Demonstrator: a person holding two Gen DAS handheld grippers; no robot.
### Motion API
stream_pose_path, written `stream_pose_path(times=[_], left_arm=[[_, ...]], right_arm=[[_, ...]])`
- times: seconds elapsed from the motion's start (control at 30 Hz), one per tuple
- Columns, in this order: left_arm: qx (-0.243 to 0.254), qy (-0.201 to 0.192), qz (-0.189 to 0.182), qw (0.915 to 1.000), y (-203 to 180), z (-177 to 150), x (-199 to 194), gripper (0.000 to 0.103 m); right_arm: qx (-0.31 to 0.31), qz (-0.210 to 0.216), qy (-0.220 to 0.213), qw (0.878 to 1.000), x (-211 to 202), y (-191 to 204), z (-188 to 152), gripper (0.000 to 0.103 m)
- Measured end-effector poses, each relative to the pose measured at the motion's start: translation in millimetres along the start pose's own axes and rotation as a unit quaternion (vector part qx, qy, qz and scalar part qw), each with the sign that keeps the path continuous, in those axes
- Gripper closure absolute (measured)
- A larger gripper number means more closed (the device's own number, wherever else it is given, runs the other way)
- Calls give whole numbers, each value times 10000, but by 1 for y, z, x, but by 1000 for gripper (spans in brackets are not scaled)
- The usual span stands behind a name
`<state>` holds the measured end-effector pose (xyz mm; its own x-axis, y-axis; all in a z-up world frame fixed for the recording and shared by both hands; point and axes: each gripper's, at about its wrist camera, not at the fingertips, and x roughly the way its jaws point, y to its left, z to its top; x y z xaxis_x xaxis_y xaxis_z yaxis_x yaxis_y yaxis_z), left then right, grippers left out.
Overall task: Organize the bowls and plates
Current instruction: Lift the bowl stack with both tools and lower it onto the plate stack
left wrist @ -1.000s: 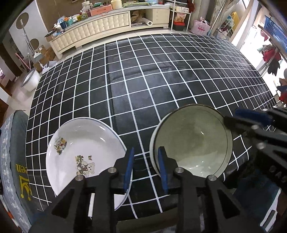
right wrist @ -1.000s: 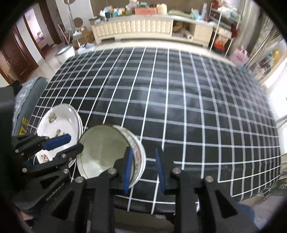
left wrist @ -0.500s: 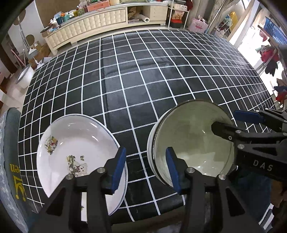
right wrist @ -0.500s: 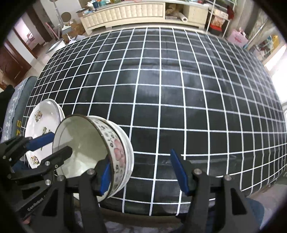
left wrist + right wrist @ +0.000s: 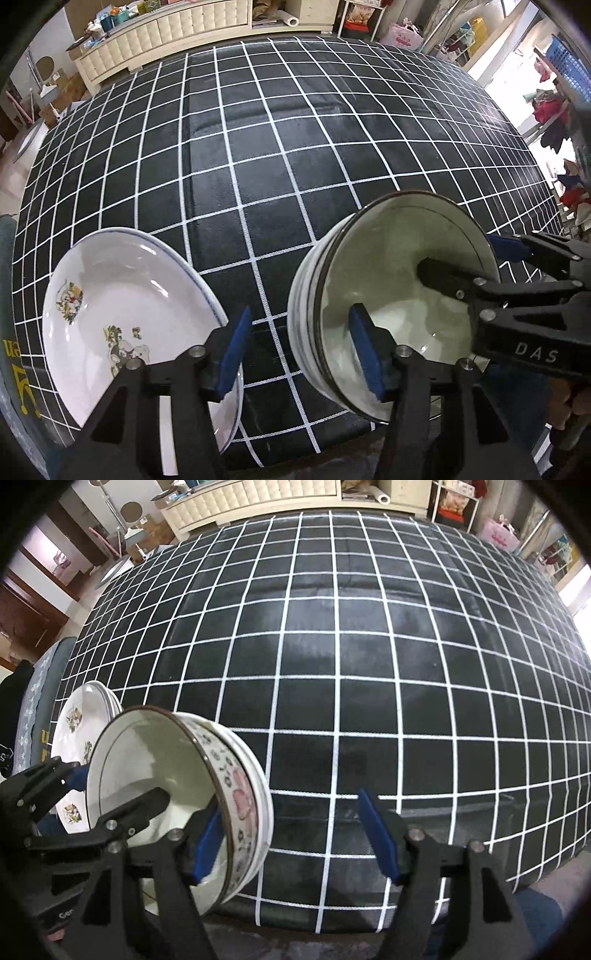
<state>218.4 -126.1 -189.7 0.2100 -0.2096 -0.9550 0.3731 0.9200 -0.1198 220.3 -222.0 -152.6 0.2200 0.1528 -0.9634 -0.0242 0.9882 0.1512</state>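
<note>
A stack of bowls (image 5: 391, 291) with a pink flower pattern outside (image 5: 240, 801) stands near the table's front edge. Left of it lies a stack of white plates (image 5: 122, 306) with cartoon prints, also in the right wrist view (image 5: 74, 716). My left gripper (image 5: 301, 350) straddles the bowls' left wall, one pad inside and one outside; its jaws are opening and neither pad presses. My right gripper (image 5: 291, 836) straddles the right wall, left pad inside the top bowl, jaws opening and not pressing. Each gripper shows in the other's view (image 5: 476, 258) (image 5: 107, 790).
The table wears a black cloth with a white grid (image 5: 258, 147), bare behind the dishes. Its front edge runs just below both stacks. A cream sideboard (image 5: 166, 26) stands beyond the far edge, and a grey cushion with yellow letters (image 5: 11, 354) lies at the left.
Both grippers have come down onto the bowl stack and their jaws have widened from nearly shut. Each now has a pad inside the top bowl.
</note>
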Motion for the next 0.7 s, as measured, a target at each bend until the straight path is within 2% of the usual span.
stream_pose_path(times=[0.07,0.17,0.27,0.6,0.63,0.7], left_arm=[[23,39,-58,10000,-1,2,3,49],[-34,97,-139,9999,4,4,6,39],[-201,178,-388,9989,10,6,12,36],[-261,208,-519,9981,11,3,18,36],[-289,249,-619,9974,11,2,19,36],[-393,332,-993,9937,8,2,23,45]], right_arm=[[84,55,17,9999,1,-2,-2,25],[238,196,76,9995,1,-9,-3,23],[350,337,106,9988,2,-13,-6,23],[895,1040,302,9901,10,-34,-16,25],[922,1095,299,9892,10,-34,-16,28],[920,1235,251,9878,7,-31,-18,36]])
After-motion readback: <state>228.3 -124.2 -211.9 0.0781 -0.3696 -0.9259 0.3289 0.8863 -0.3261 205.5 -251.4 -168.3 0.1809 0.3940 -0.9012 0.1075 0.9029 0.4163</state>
